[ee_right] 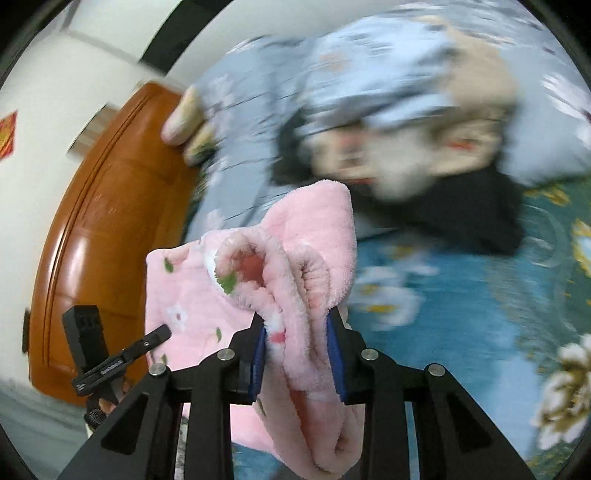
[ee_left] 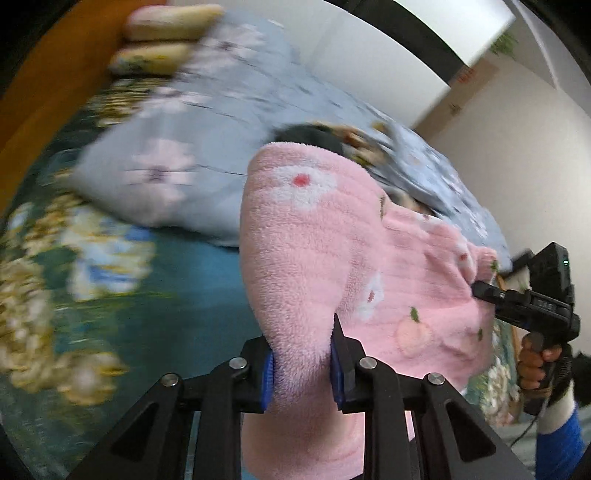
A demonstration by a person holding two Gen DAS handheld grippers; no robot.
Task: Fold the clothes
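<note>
A fluffy pink garment point(ee_left: 314, 251) with white flowers and peach prints hangs in the air over the bed, stretched between both grippers. My left gripper point(ee_left: 302, 365) is shut on one bunched edge of it. My right gripper point(ee_right: 296, 354) is shut on another bunched, ribbed edge of the same garment point(ee_right: 291, 280). The right gripper also shows at the right of the left wrist view point(ee_left: 480, 290), and the left gripper at the lower left of the right wrist view point(ee_right: 162, 334). The garment's lower part is hidden behind the grippers.
The bed has a teal floral sheet point(ee_left: 192, 295) and a pale blue floral quilt point(ee_left: 192, 122). Pillows point(ee_left: 166, 22) lie by an orange wooden headboard point(ee_right: 103, 229). A blurred pile of other clothes point(ee_right: 424, 166) with a black piece lies on the bed. White walls stand behind.
</note>
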